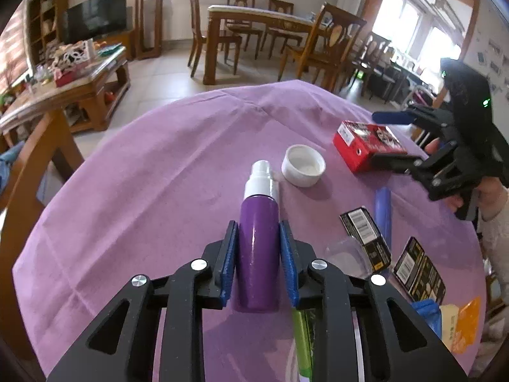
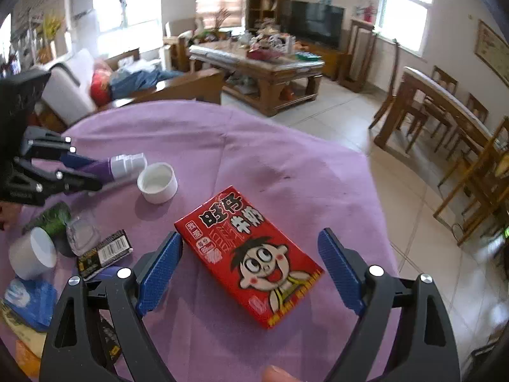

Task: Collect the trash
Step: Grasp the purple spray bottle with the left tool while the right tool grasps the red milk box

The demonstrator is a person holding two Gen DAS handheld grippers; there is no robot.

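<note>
Left gripper (image 1: 258, 254) clenched on purple plastic spray bottle (image 1: 258, 245) lying on lilac tablecloth (image 1: 159, 175). Right gripper (image 2: 251, 273) spread wide, straddling flat red milk carton (image 2: 248, 254), not gripping. White cap (image 1: 303, 165), wrappers uncollected; task barely begun.

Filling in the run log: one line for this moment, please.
left gripper: shut on purple bottle | right gripper: open, straddling red carton | white cap: untouched
</note>
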